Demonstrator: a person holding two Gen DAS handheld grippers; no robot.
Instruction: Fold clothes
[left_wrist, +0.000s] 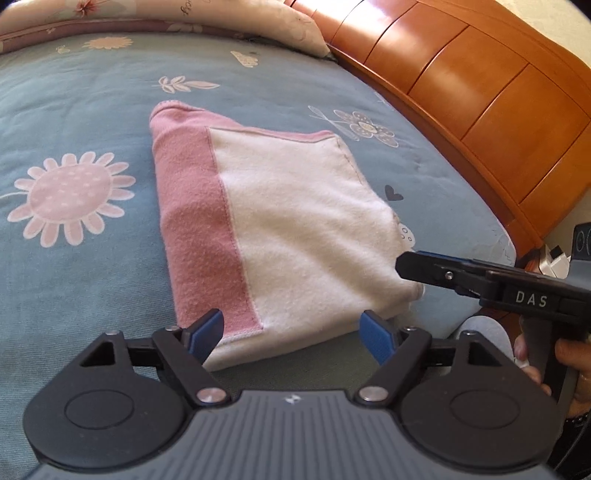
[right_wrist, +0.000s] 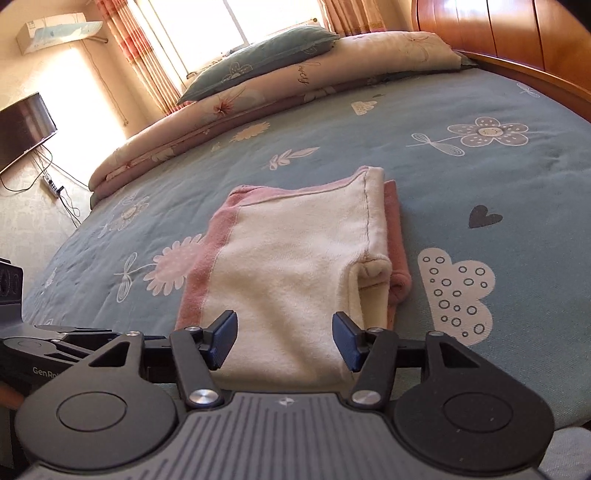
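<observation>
Left wrist view: the left claw (left_wrist: 293, 334) sits at six o'clock in the picture with its blue-padded fingers (left_wrist: 207, 332) spread wide and nothing gripped. The near edge of the folded pink and cream fleece garment (left_wrist: 280, 229) lies just beyond and partly between the fingertips, but the pads do not press on it. The garment rests flat in the centre of the blue bedspread printed with pink and white flowers (left_wrist: 74, 110), its pink band running along the nine o'clock side and the cream panel filling the rest. At three o'clock the right claw (left_wrist: 410, 264) reaches in from the side, its black fingers just beside the garment's right corner; a hand (left_wrist: 554, 365) grips its handle at four o'clock. A polished orange-brown wooden headboard (left_wrist: 480, 92) curves from twelve to three o'clock.

Right wrist view: the right claw (right_wrist: 284, 341) is at six o'clock, its jaws parted to a moderate gap and holding nothing, with the garment's (right_wrist: 295, 266) near hem lying between and beyond the pads without being pinched. The garment's folded layers show as a pink roll at its three o'clock edge. A rolled floral quilt (right_wrist: 258, 110) and a teal pillow (right_wrist: 266, 55) lie at twelve o'clock. A black wall-mounted television (right_wrist: 22, 129) hangs at nine o'clock, and the left claw's body (right_wrist: 55, 339) shows at eight o'clock.
</observation>
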